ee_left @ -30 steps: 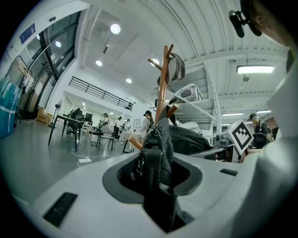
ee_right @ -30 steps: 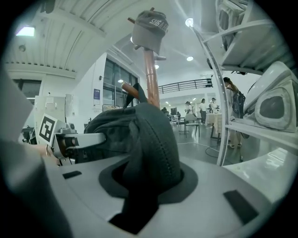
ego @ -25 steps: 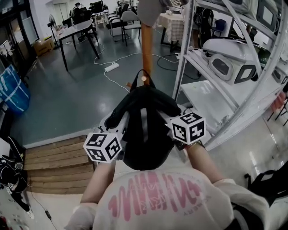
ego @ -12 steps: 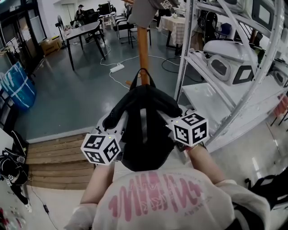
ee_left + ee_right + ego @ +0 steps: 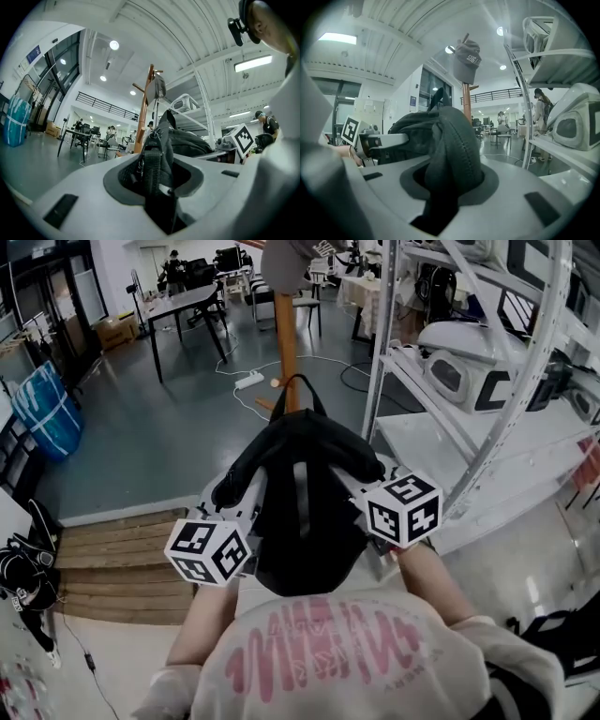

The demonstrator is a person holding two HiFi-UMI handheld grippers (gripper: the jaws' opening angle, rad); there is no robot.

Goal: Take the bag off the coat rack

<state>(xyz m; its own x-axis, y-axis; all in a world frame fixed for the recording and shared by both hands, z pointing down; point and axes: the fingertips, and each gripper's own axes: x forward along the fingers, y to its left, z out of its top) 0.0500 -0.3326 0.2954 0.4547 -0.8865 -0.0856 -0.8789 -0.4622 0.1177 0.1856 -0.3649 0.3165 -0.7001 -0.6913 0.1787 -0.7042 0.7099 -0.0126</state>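
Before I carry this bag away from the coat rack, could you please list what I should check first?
1. Left gripper jaws shut on the bag's strap: ok.
2. Right gripper jaws shut on the bag's fabric: ok.
3. Bag's top loop off the coat rack: cannot tell; they overlap in the head view.
4. Cap sits atop the rack, apart from the bag: ok.
5. Metal shelf on the right clear of the bag: cannot tell.

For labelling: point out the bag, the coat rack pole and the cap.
bag (image 5: 317, 538): head view, back panel.
coat rack pole (image 5: 286, 352): head view, mid-shaft.
cap (image 5: 467, 62): right gripper view, crown.
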